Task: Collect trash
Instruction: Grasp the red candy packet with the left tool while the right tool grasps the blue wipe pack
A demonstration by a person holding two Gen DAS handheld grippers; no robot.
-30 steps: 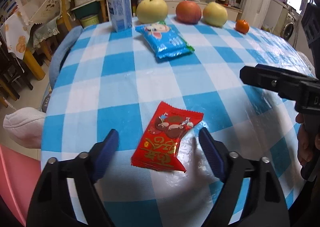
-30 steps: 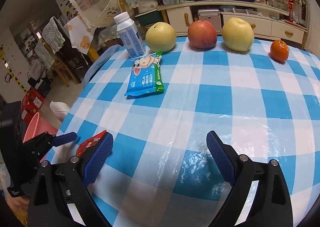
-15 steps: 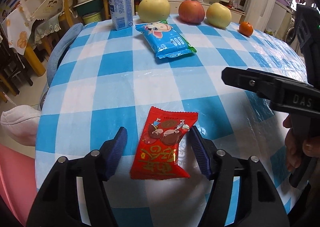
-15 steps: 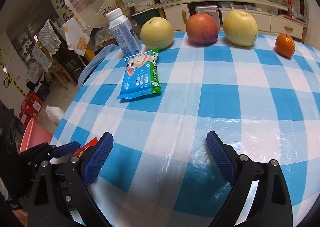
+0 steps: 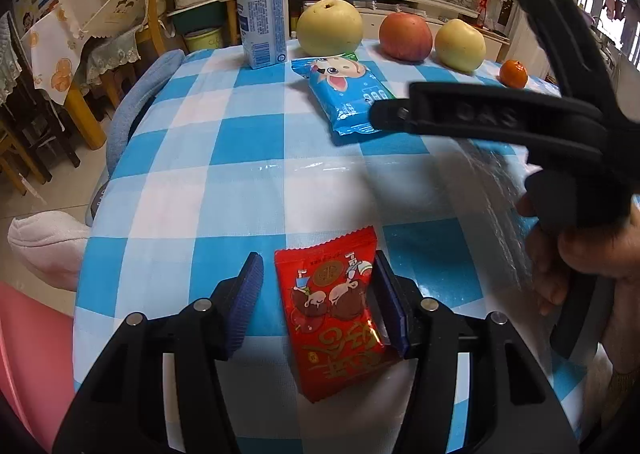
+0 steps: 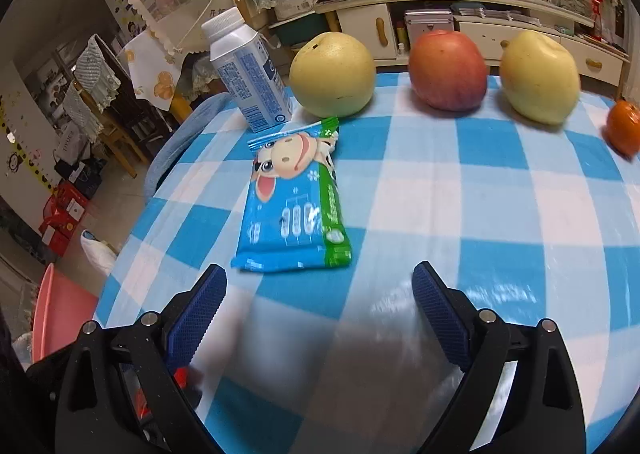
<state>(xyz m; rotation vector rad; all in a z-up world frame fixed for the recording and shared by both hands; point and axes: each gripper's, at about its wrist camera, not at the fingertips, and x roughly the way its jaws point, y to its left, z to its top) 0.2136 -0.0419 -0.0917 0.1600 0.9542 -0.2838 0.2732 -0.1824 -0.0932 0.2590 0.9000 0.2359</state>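
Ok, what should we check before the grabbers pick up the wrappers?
1. Red wrapper sits between the left gripper fingers, which have just been closing: ok.
2. Both pads pressing on it: not ok; the right pad is at its edge, the left pad stands apart.
3. Red wrapper lies flat on the table: ok.
4. Right gripper open and empty: ok.
5. Blue wrapper between its fingers: not ok; it lies just ahead of the tips.
6. Fruit and bottle clear of the blue wrapper: cannot tell; they stand very close behind it.
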